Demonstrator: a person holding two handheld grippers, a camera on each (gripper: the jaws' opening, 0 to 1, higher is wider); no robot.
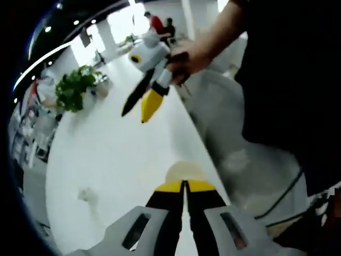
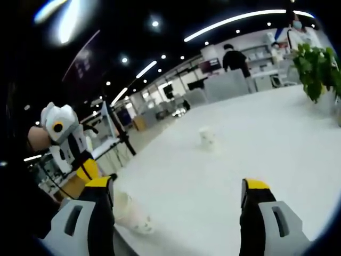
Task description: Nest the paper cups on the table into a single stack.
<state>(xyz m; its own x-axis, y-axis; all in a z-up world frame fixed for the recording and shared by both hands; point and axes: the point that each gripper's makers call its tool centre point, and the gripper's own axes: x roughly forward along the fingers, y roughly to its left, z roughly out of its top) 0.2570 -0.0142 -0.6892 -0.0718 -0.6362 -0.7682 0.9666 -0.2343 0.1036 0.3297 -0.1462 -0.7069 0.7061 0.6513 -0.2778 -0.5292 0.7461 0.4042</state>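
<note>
Left gripper: jaws were pretty much shut, tips together, nothing between them as far as I could see.
Right gripper: jaws were wide apart, holding nothing.
Cups: one cup sat on the white bench well ahead of the right jaws; another cup lay tipped over just beside the right gripper's left-hand jaw.
Blurry pale thing: sat right past the left tips, couldn't tell what it was.
Plant: stood far off, ahead-left of the left jaws.

Left gripper fingers pressed together; right gripper fingers spread wide.
</note>
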